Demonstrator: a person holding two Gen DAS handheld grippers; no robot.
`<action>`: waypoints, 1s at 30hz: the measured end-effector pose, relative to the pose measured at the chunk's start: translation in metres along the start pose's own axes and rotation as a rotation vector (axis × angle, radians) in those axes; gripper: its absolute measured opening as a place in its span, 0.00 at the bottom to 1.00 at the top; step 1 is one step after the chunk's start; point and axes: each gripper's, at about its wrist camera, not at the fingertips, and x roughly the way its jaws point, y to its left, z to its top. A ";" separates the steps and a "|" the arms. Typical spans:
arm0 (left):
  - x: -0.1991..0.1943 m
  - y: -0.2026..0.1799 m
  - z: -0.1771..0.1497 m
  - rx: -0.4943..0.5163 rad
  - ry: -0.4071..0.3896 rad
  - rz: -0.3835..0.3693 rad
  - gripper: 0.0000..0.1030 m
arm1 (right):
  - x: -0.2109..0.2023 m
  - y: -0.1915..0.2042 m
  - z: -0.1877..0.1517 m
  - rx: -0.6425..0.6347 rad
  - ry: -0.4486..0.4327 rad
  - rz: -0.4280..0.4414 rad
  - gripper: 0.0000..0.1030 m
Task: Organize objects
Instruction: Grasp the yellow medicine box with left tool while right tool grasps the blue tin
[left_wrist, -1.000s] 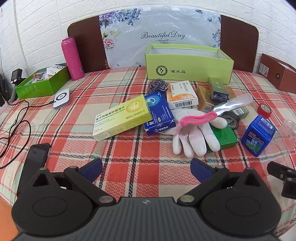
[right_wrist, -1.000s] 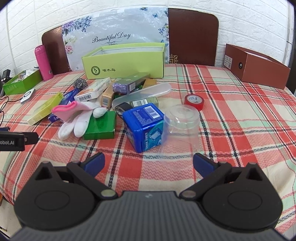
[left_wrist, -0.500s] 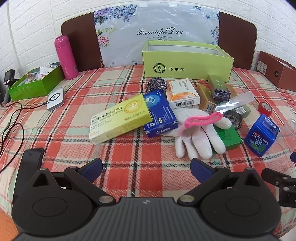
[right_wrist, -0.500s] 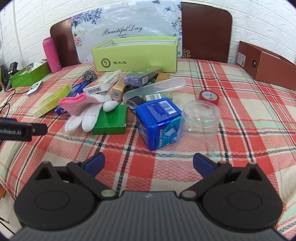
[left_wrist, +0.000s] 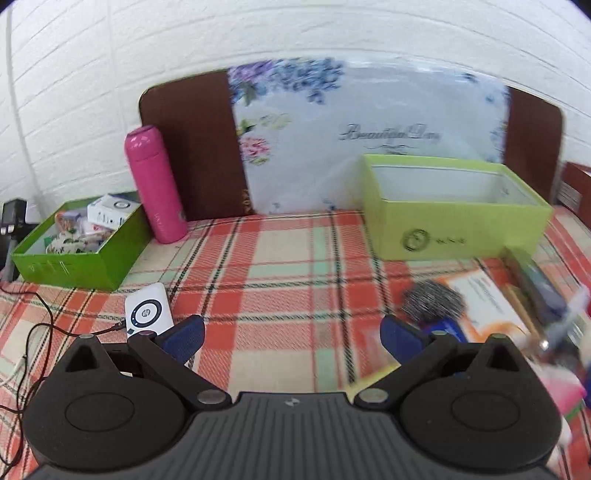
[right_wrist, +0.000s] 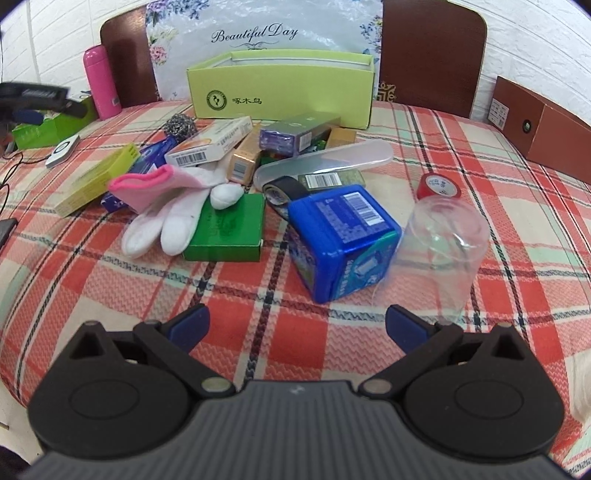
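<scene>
L gripper (left_wrist: 291, 338): jaws wide apart, holding nothing, above plaid cloth (left_wrist: 280, 258). R gripper (right_wrist: 297, 325): wide apart, empty, just short of blue tub (right_wrist: 341, 240) & clear cup (right_wrist: 441, 247); lime box (right_wrist: 280, 92) at rear.

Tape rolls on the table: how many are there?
2. A red tape roll stands behind the clear cup; a black tape roll lies behind the blue tub. The pile may hide more.

A home room: plaid tablecloth (right_wrist: 480, 155), wooden chairs (right_wrist: 432, 48) against a white brick wall (left_wrist: 258, 33), household clutter.
</scene>
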 end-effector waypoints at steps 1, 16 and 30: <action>0.011 0.002 0.001 -0.005 0.009 0.010 1.00 | 0.001 0.001 0.001 -0.003 0.002 0.000 1.00; -0.033 -0.021 -0.077 0.076 0.201 -0.312 0.94 | 0.011 -0.006 0.013 -0.093 -0.077 0.014 1.00; -0.030 -0.059 -0.099 -0.180 0.425 -0.211 0.94 | 0.006 -0.016 0.010 -0.046 -0.106 0.085 1.00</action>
